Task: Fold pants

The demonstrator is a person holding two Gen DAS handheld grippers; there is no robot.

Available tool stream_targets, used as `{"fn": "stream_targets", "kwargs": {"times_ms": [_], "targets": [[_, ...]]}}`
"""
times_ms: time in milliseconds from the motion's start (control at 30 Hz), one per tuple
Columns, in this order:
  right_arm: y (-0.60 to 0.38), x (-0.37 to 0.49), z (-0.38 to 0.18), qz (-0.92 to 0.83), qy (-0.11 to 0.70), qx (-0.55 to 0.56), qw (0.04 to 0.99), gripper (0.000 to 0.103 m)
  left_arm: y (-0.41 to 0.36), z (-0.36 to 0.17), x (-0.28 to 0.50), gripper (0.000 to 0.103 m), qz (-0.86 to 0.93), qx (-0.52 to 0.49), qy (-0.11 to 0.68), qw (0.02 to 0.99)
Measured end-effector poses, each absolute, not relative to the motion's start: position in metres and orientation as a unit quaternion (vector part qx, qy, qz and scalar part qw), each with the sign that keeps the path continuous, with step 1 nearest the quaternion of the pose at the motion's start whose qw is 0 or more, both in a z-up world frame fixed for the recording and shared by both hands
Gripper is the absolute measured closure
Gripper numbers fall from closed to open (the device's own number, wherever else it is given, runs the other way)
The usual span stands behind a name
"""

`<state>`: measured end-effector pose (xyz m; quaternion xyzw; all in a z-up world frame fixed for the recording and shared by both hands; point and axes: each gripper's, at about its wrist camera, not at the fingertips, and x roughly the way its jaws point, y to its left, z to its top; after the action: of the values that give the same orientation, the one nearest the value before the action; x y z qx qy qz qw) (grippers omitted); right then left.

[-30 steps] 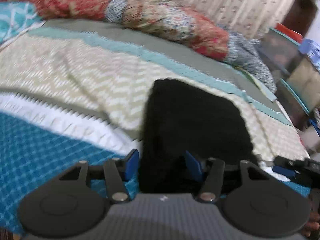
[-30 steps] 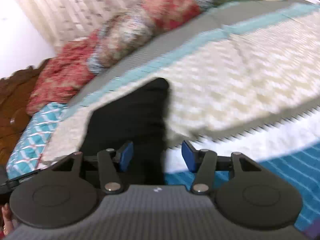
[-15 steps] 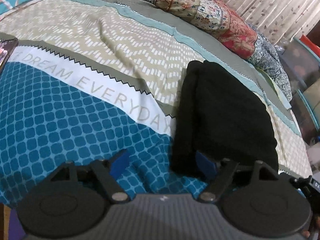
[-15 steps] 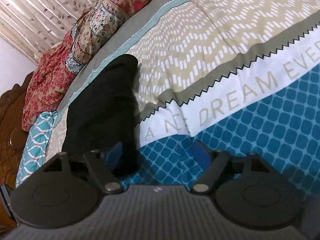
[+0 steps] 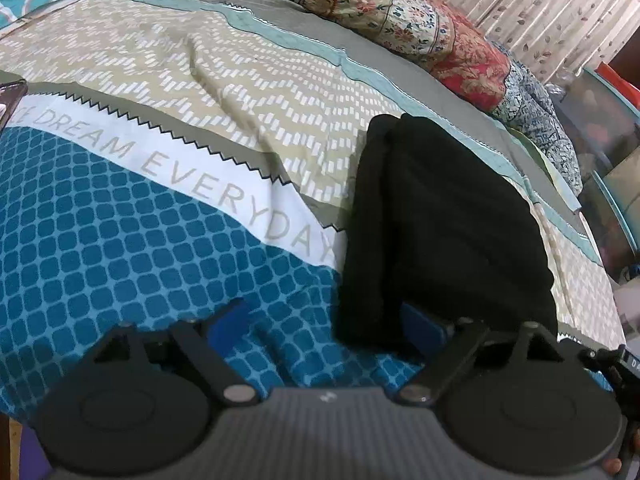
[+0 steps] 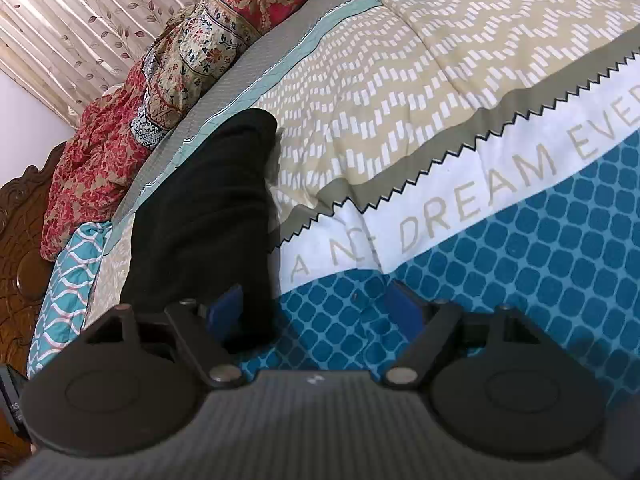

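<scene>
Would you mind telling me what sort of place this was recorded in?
Most likely a home bedroom: a printed bedspread covers a bed, a carved wooden headboard stands at its end, and leaf-patterned curtains hang behind a bundled floral quilt.

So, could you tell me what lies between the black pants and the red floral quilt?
Only bedspread: its beige, teal and grey bands separate the pants from the quilt, clearest in the left wrist view.
</scene>
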<state>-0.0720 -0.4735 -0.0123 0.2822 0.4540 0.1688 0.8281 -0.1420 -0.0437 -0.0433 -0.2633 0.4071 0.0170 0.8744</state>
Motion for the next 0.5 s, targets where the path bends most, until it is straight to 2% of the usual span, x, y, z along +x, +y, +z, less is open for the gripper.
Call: {"fn": "stream_targets", "kwargs": {"times_ms": [133, 500], "targets": [[-0.4727, -0.0724, -0.0124, 0.169, 0.453, 0.286, 0.827, 0.021, -0.0453, -0.0439, -0.1399, 0.010, 0.013, -0.261, 0.409, 0.874], [-0.4712, -0.0715, -0.0121, 0.174, 0.454, 0.284, 0.827, 0.017, -0.0448, -0.0443, -0.1387, 0.008, 0.010, -0.262, 0.411, 0.873]]}}
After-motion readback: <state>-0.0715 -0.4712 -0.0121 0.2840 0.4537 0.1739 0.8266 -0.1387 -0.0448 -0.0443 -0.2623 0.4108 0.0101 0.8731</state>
